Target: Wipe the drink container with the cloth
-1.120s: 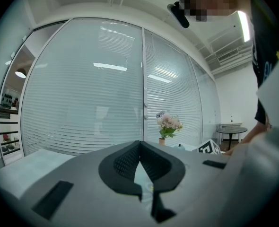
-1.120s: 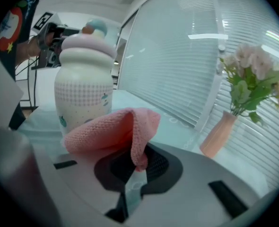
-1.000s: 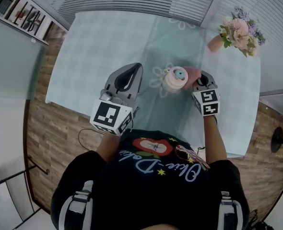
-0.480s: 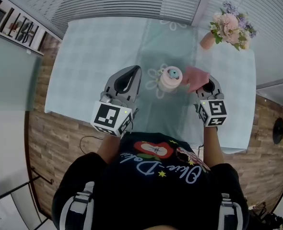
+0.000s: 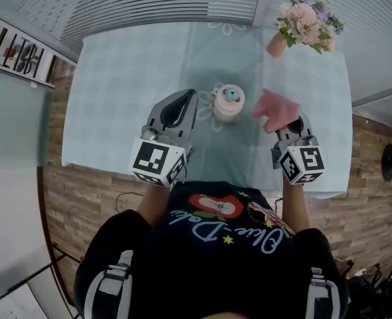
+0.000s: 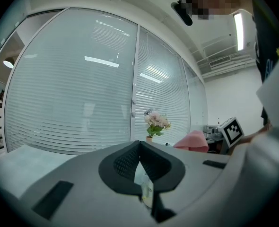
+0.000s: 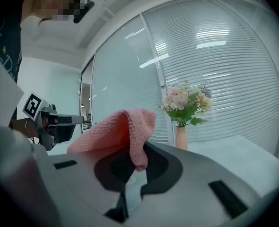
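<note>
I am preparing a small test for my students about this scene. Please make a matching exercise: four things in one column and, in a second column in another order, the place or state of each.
Things
1. drink container
2. cloth
3. flower vase
4. left gripper

Places or states
A. clamped in the right gripper
B. at the far right part of the table
C. jaws shut, nothing between them
D. standing on the table between the two grippers

Pairs: 1-D, 2-A, 3-B, 4-C
</note>
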A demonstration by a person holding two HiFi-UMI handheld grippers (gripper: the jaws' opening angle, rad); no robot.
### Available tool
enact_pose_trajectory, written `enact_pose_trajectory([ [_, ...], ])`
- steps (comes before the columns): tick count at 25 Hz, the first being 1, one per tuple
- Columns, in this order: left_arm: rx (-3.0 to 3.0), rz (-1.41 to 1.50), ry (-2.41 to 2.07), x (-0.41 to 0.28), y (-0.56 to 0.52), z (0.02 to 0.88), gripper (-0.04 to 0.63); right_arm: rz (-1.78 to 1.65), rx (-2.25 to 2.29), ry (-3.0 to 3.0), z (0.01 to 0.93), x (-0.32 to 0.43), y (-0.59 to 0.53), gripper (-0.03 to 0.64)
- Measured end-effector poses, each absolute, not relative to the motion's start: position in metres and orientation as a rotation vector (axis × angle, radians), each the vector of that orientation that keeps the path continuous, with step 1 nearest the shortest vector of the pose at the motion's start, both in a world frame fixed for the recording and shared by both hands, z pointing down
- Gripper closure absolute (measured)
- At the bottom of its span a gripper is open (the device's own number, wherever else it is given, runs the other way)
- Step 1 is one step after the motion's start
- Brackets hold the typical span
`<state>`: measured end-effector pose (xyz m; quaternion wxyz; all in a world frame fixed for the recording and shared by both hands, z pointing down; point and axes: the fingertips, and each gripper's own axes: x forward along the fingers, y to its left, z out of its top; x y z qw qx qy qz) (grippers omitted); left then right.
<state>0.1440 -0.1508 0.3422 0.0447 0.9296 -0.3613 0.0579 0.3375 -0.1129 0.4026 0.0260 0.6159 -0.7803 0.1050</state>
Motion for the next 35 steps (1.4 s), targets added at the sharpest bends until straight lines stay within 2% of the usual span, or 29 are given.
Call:
enact_pose_trajectory([
  [35,2.846,0.186,-1.05,0.152,-0.151,0.347,0.592,0.338,1.983,-2.441,0.385,0.337,-0.1,0.604],
])
